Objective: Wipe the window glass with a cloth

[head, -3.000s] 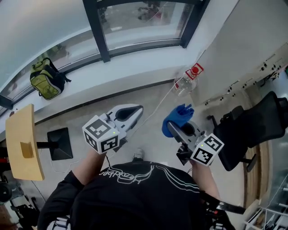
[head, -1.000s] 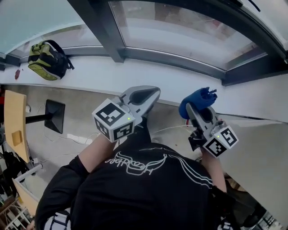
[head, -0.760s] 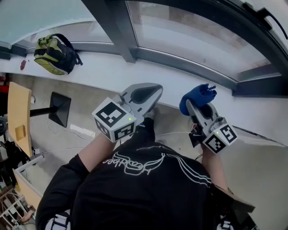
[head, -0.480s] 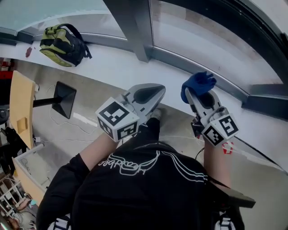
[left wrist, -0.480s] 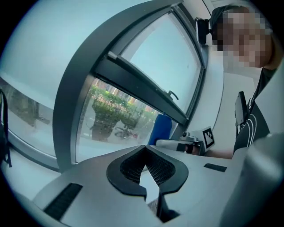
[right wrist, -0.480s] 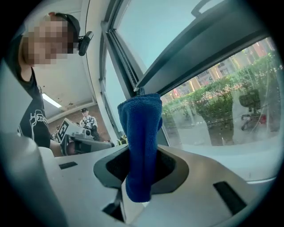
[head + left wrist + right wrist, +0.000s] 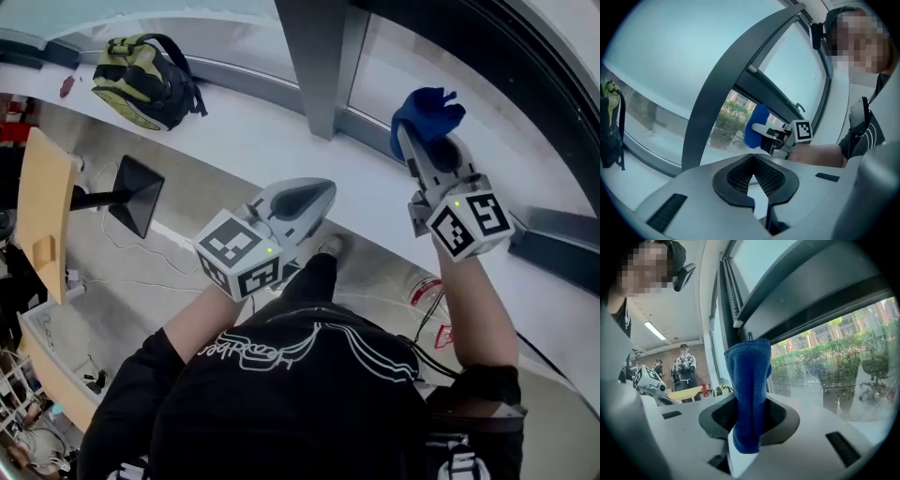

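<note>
Blue cloth (image 7: 747,380) stands pinched upright in your right claw (image 7: 747,430). Its lower end is trapped between the jaws and most of its length is free above them. You hold it just right of the grey window post (image 7: 323,56), raised over the white sill (image 7: 253,122) and near the window glass (image 7: 834,376). I cannot tell whether it touches the pane yet.

Tip the claw so the free fabric lies flat on the glass and the hard jaw tips stay off it. Press lightly and wipe in overlapping passes away from the post. Only a short end is gripped, so I judge a strong drag could pull the cloth out.

Your left claw (image 7: 314,197) is pressed together on nothing, on your side of the post's foot and well below the cloth. It is not in the wiping path.

On the floor below and right of the post lie a thin cable (image 7: 375,302) and a red-and-white object (image 7: 427,291) near your feet, so mind your step. Far left of the post are a black stand base (image 7: 141,192) and a pale wooden panel (image 7: 42,216). A green-and-black backpack (image 7: 150,80) rests on the sill left of the post, clear of this pane. Dark frame bars bound the pane right of the post, so stop your strokes short of them.
</note>
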### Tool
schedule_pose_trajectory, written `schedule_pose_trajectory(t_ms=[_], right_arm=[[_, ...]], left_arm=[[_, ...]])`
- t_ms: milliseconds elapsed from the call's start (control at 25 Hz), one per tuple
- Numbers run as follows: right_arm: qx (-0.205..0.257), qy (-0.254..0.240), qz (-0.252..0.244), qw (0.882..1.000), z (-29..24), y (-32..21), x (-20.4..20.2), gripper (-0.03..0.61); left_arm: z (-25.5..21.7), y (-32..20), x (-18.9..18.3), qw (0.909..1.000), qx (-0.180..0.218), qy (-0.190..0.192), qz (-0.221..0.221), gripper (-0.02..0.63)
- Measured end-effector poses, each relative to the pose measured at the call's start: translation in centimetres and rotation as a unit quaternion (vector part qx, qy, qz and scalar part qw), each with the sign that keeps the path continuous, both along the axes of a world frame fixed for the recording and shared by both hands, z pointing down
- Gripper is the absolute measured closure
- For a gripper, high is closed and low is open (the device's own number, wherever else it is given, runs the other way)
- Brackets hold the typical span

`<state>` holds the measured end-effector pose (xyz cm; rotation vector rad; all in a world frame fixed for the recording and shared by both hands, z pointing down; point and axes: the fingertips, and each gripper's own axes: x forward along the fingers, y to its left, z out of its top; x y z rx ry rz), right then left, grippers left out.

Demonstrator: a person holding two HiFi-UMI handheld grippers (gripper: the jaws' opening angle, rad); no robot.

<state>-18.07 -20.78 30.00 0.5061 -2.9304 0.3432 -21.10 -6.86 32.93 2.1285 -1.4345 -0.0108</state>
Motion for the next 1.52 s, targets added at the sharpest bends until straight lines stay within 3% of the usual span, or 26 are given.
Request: schedule_pose_trajectory(t_ms=[160, 360, 880, 1200, 1520], right_arm=[[-0.003, 0.009, 0.015, 1.0, 0.4, -2.9, -2.7, 0.485], [0.033, 0.004, 0.025, 0.999, -0.2, -4.9, -5.9, 0.485], [0.077, -0.036, 0.025, 0.996, -1.8, -6.5, -10.5, 0.485], [0.08, -0.061, 0.016, 0.995, -1.9, -6.8, -9.9, 0.485], [0.095, -0.059, 0.018, 0.994, -1.2, -7.7, -5.7, 0.485]], left_arm=[[0.5, 0.3, -0.5, 1.0, -0.005, 0.005, 0.006, 0.609], [0.7, 0.7, -1.7, 0.9999, -0.006, 0.006, 0.011, 0.609], [0.9, -1.3, -6.4, 0.9989, 0.01, 0.014, -0.045, 0.609], [1.1, -2.5, -4.8, 0.9988, 0.005, 0.006, -0.047, 0.609], [2.3, -3.3, -0.9, 0.9995, -0.006, 0.007, -0.03, 0.609]])
